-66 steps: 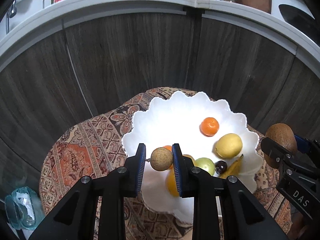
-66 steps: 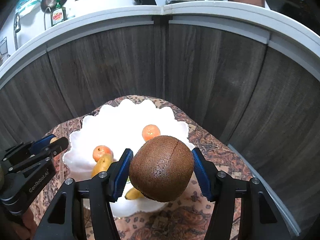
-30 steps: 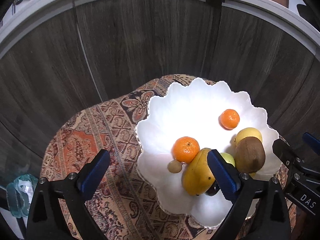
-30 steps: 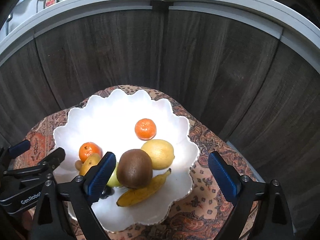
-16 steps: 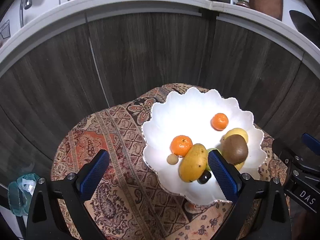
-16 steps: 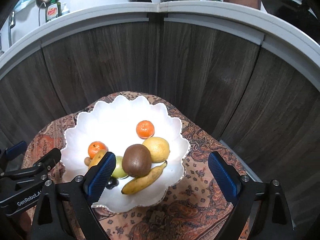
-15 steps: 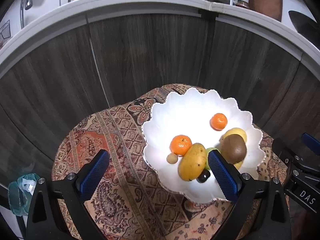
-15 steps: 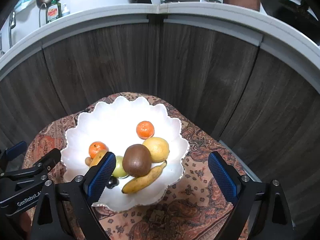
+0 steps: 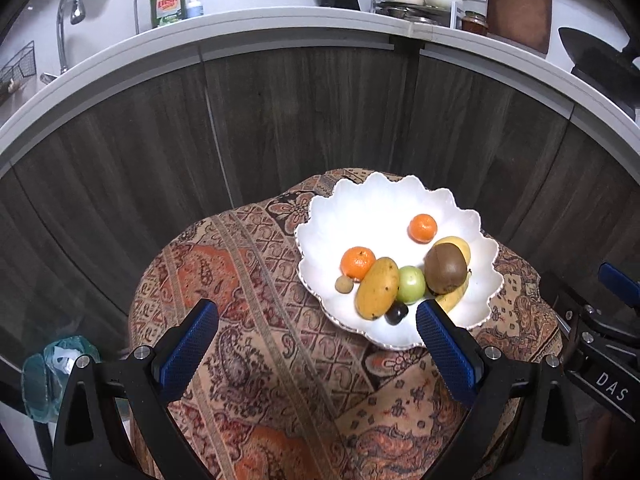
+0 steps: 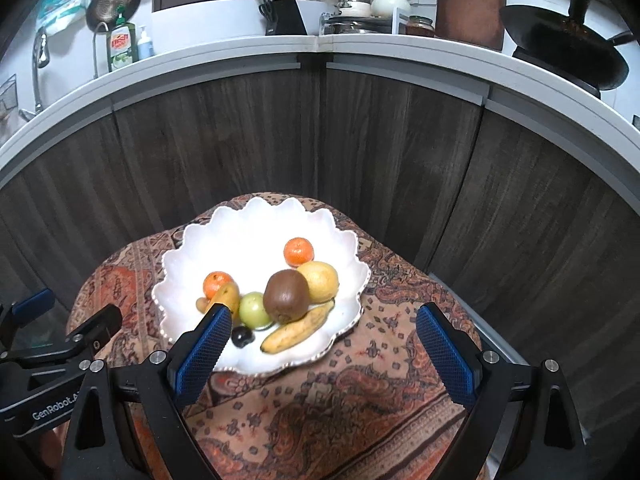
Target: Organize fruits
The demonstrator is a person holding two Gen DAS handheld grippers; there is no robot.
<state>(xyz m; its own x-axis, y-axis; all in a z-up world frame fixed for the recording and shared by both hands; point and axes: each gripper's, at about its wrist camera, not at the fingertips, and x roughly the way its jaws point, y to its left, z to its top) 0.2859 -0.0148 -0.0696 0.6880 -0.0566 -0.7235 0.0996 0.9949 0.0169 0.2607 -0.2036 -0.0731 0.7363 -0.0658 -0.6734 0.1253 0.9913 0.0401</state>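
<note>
Two handheld grippers hang above a small cloth-covered table, both with jaws spread wide and nothing between the blue pads. The left gripper [image 9: 316, 320] frames bare patterned cloth [image 9: 256, 344] and the near-left rim of the bowl; the right gripper [image 10: 324, 320] frames the bowl's near edge and the cloth in front of it. Each tool shows at the margin of the other's view, well clear of the fruit.

A white scalloped bowl [image 10: 248, 232] sits toward the far side of the tabletop, close against dark wood-grain cabinet doors [image 10: 240, 140], and holds all the fruit. A brown kiwi [image 10: 285, 295] rests near the middle, touching a yellow lemon [image 10: 320, 280] just behind it. A banana [image 10: 298, 330] lies in front of the kiwi, along the near rim. A green apple [image 10: 254, 309] sits beside the kiwi, with a yellow mango [image 9: 377, 287] on the apple's other side. A small dark plum [image 10: 242, 336] lies at the near end of the mango. One orange mandarin [image 9: 357, 262] touches the mango's far end, with a small tan round fruit [image 9: 344, 284] just beside it; whether the two touch cannot be told. A second mandarin [image 10: 298, 251] sits apart toward the back of the bowl.

Above the doors runs a white countertop [image 10: 360, 50] carrying a dish soap bottle [image 10: 122, 42], pots and a dark wok [image 10: 568, 56].
</note>
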